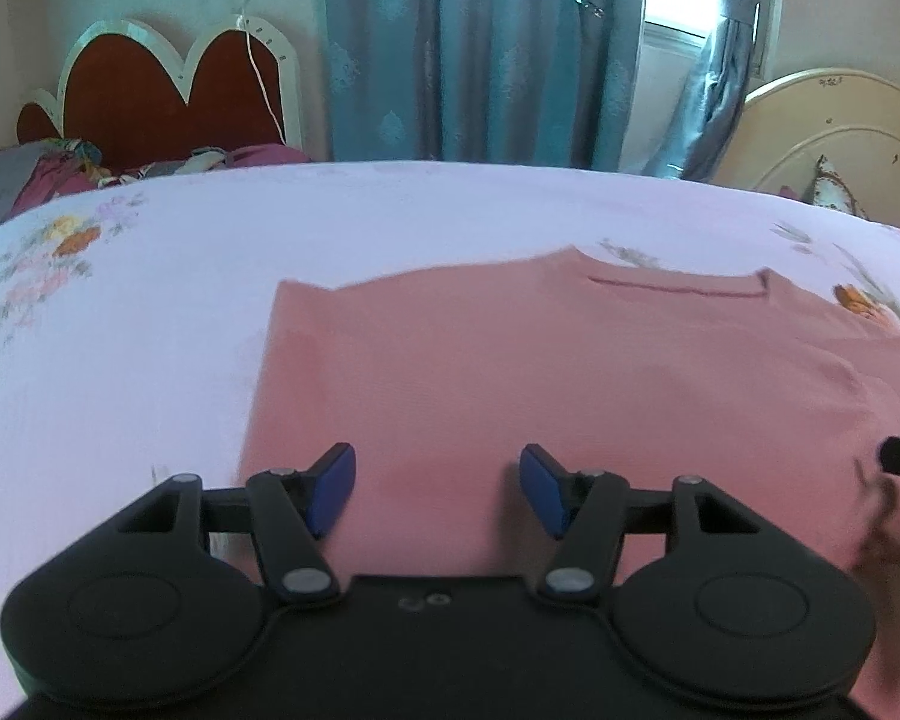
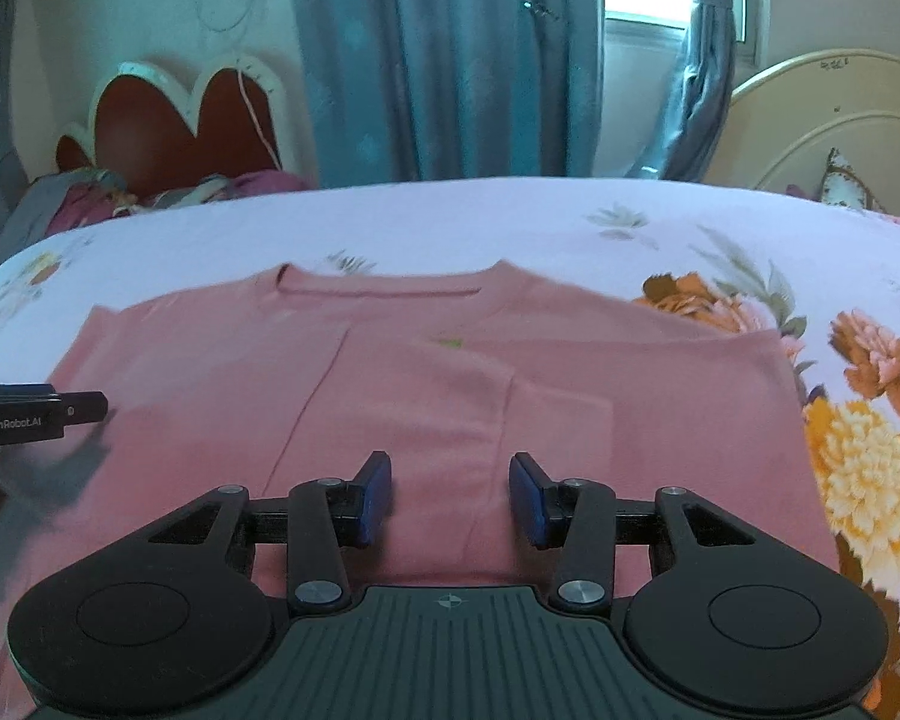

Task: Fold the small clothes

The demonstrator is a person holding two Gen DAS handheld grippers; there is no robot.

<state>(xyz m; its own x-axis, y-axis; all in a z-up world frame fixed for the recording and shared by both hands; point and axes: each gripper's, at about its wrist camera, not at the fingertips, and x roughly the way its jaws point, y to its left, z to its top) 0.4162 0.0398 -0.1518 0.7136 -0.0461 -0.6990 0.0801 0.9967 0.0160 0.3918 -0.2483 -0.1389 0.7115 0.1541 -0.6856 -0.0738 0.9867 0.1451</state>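
From the left wrist, the left gripper (image 1: 438, 489) hung over the near part of a pink shirt (image 1: 510, 372) spread flat on the flowered bedsheet (image 1: 150, 312), its jaws apart with nothing between them. From the right wrist, the right gripper (image 2: 450, 498) hovered over the same shirt (image 2: 426, 396), jaws parted and empty, sleeves apparently tucked in. A careless pinch could likely catch the sheet too and drag the tucked layers askew.

Floral-sheeted bed (image 2: 510, 222); pink shirt (image 2: 426, 384) flat on it, sleeves folded in
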